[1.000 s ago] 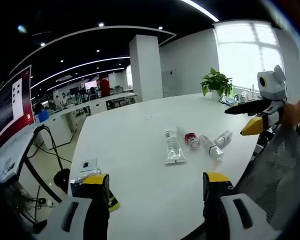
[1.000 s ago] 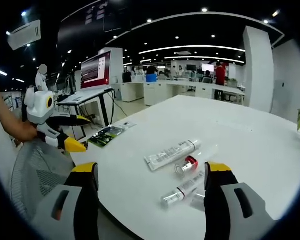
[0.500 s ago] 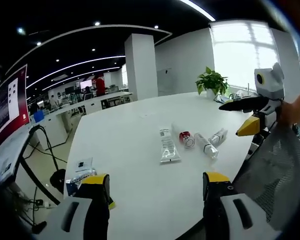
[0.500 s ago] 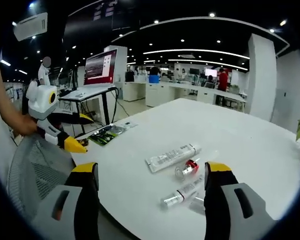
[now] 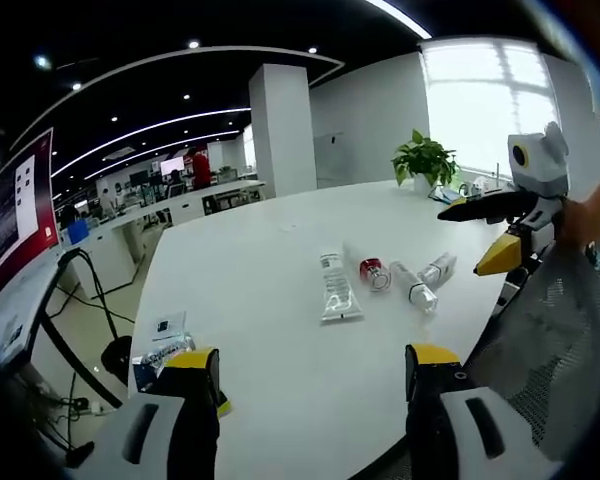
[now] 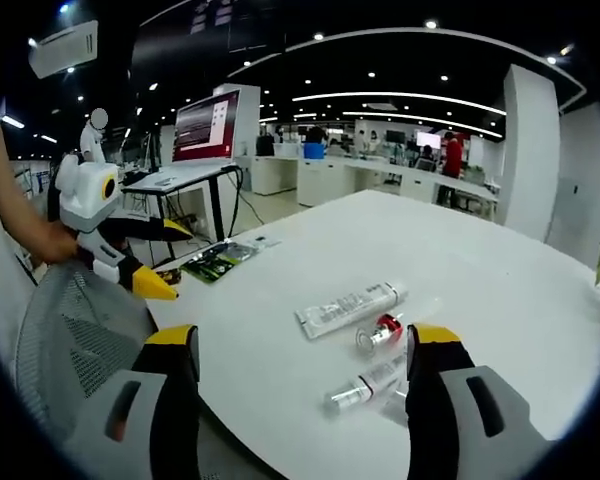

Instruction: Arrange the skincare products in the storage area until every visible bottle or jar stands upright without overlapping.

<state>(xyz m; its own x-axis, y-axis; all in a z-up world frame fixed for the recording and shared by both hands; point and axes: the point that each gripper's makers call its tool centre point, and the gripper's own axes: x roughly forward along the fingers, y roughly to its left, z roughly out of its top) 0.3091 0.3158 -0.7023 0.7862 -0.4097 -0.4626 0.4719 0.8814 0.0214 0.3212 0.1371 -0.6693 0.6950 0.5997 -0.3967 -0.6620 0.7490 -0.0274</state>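
Skincare items lay flat on the white table [image 5: 270,300].
Both grippers, left gripper [image 5: 310,400] and right gripper [image 6: 295,385], hovered with jaws apart, empty; red-capped bottle [image 6: 378,332] lay beside the tube [image 6: 348,306].

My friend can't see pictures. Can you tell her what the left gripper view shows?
Four skincare items, a tube and three small bottles, lie flat on a white table. The left gripper hangs open nearby; the right gripper is at the right.

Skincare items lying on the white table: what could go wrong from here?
1. The clear cylindrical bottles lie on their sides near the white table edge; a nudge may roll them off.
2. The flat white tube likely won't stand upright easily.
3. The small red-capped bottle lies close beside them; the open right gripper may bump neighbours.
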